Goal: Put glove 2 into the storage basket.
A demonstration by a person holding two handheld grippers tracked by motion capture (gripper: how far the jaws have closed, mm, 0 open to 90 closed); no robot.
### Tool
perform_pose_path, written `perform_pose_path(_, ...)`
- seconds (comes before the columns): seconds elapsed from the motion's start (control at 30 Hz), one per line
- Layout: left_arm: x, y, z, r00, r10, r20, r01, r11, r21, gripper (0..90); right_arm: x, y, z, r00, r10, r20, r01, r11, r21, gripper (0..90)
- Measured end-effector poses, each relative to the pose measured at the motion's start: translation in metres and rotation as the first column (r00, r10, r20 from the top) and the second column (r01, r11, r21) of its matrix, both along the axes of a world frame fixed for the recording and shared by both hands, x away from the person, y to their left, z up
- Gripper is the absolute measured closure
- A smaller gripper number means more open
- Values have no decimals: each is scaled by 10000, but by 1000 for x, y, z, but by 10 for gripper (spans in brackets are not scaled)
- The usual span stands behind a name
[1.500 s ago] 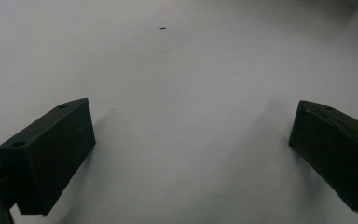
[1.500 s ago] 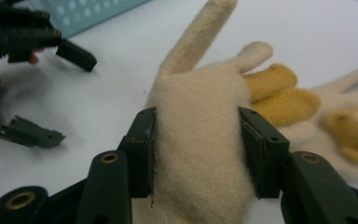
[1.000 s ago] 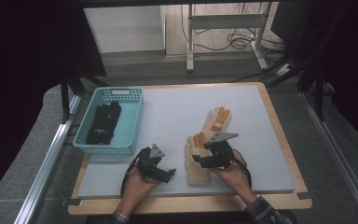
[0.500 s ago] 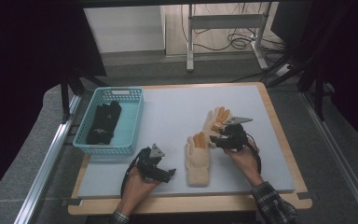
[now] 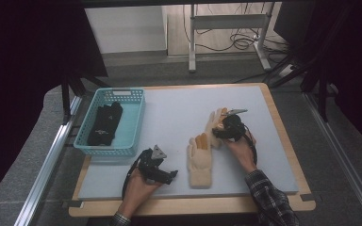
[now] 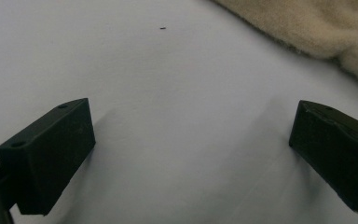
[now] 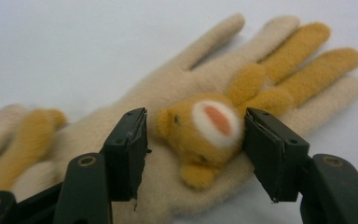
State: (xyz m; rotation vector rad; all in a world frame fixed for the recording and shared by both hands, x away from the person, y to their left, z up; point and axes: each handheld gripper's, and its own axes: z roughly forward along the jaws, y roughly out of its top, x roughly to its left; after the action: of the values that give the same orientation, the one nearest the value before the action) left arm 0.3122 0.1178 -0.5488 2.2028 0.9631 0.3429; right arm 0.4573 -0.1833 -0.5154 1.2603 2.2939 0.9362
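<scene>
Already, black gloves lay in the teal basket. Two beige gloves remained on the mat: far glove between the half-open, just re-widened right gripper, unpinched; near glove beside the wide, empty left gripper.
</scene>
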Motion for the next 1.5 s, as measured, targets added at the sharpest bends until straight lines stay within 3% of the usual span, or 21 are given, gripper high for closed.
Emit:
perform_pose_path(0.13,0,0,0,10000,4,2,-4,10000,-1,4,3,2,-5,9996,-237,165,242,9993,-296,496)
perform_pose_path(0.27,0,0,0,10000,6,1,-6,10000,-5,4,2,1,-2,9998,6,223,7,9983,-584,559)
perform_pose_path(0.43,0,0,0,10000,4,-1,-4,10000,-12,4,3,-6,11,9985,374,392,-362,9988,-333,566)
perform_pose_path(0.67,0,0,0,10000,-20,-6,20,10000,30,4,2,-19,32,9961,448,760,-431,9988,-239,565)
perform_pose_path(0.97,0,0,0,10000,-22,-11,22,10000,35,4,-14,-31,63,9876,988,1219,-985,9951,-82,564)
perform_pose_path(1.3,0,0,0,10000,-38,5,38,10000,58,4,-44,-38,95,9707,1904,1468,-1952,9806,192,562)
perform_pose_path(1.43,0,0,0,10000,-12,15,12,10000,30,4,-60,-33,100,9600,2429,1395,-2520,9663,517,562)
perform_pose_path(1.5,0,0,0,10000,24,-7,-24,10000,6,4,-71,-27,98,9497,2848,1302,-2939,9542,559,562)
